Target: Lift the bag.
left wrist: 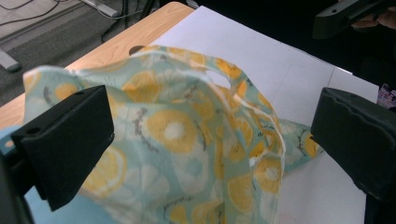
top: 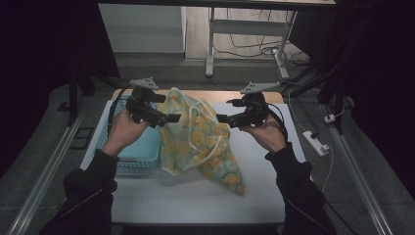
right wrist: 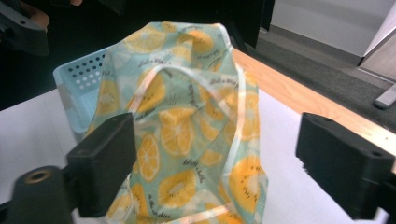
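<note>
A: Step? Looks like a release: lemon-print cloth bag [top: 198, 139] slumped on the white worktop [top: 195, 198], top end propped against the light blue basket [top: 139, 152], lower end trailing toward the near right.

B: Left gripper [top: 164, 117]?

A: Jaws spread wide, nothing pinched. In the left gripper view, fabric [left wrist: 187, 140] sits ahead between the two pads, no pressing seen. Just beside the bag's top left edge, above the basket.

B: Right gripper [top: 222, 118]?

A: Also wide, empty. Close to the bag's right edge near the white handle loop [right wrist: 187, 77]; contact hard to tell. Bag standing ahead of it in the right gripper view [right wrist: 187, 130].

B: Next move?

A: Probably a fresh grasp. Calls for picking a clean edge or the handle, closing on one layer only, and lifting without dragging the basket. Floppy cloth, likely to sag or slip.
</note>
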A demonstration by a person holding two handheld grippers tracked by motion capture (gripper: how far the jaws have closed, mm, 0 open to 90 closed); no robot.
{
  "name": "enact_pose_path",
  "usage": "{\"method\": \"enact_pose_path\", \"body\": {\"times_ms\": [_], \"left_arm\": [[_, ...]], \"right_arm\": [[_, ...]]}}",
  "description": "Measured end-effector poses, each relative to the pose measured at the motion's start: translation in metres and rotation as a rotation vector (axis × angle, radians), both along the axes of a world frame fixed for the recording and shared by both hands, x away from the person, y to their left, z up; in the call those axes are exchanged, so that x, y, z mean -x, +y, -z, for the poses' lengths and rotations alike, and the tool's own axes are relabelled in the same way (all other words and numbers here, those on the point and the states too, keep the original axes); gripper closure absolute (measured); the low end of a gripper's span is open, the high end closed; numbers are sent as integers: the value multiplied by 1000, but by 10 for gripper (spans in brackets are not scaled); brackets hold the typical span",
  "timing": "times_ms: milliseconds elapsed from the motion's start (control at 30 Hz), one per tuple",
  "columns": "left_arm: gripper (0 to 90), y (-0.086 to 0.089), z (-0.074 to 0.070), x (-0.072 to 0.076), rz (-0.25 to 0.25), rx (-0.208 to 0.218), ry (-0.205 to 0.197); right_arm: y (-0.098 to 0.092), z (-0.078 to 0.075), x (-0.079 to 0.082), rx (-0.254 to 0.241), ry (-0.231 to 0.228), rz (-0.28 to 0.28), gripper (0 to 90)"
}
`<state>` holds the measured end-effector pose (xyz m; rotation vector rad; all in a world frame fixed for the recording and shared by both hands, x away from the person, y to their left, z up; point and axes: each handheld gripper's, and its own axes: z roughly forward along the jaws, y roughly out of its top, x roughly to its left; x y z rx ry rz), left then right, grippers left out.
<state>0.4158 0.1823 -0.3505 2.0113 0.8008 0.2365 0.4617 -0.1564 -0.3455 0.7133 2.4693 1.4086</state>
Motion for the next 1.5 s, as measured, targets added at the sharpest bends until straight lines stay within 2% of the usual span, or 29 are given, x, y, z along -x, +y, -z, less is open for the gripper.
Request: {"method": "enact_pose_path", "body": {"times_ms": [400,733,967,1233,1500], "left_arm": [[0,19,26,27,-40,34,-15],[0,36,60,45,-93,60,5],[0,39,82,52,-127,51,35],[0,42,94,62,-145,36,41],[0,47,103,75,-161,52,43]], "right_arm": [[-5,20,13,-5,-23,15,32],[-5,46,20,19,-17,25,21],[-7,60,24,31,-13,14,11],[-16,72,31,40,-16,14,4],[-23,79,40,53,-17,28,0]]}}
